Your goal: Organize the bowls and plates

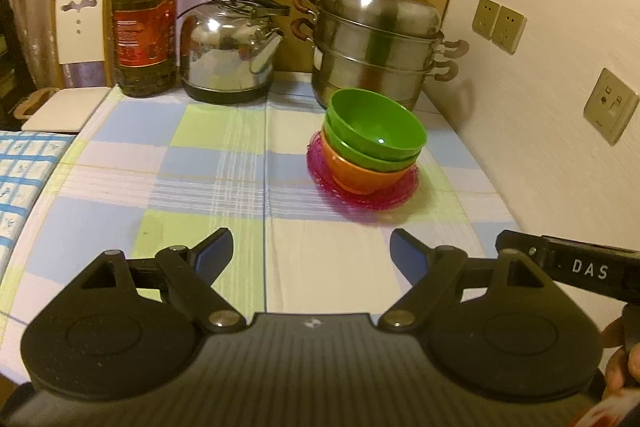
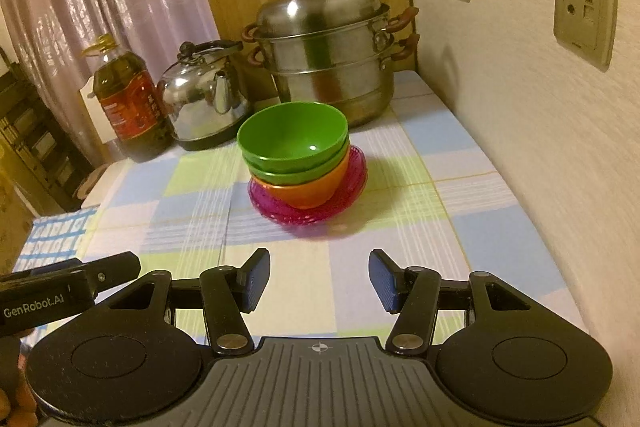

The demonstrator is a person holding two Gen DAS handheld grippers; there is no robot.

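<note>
Two green bowls [image 1: 374, 125] sit nested in an orange bowl [image 1: 362, 175] on stacked pink plates [image 1: 362, 201], right of the table's middle. The same stack shows in the right wrist view: green bowls [image 2: 294, 139], orange bowl [image 2: 308, 189], pink plates [image 2: 352, 183]. My left gripper [image 1: 311, 251] is open and empty, short of the stack and to its left. My right gripper [image 2: 318, 277] is open and empty, just short of the stack. Each gripper's body edges into the other's view.
A steel steamer pot [image 1: 376, 39], a steel kettle [image 1: 230, 51] and an oil bottle [image 1: 144, 27] stand along the table's far edge. A wall with sockets [image 1: 610, 105] runs along the right. The checked tablecloth [image 1: 180, 179] covers the table. A white chair [image 1: 78, 27] stands far left.
</note>
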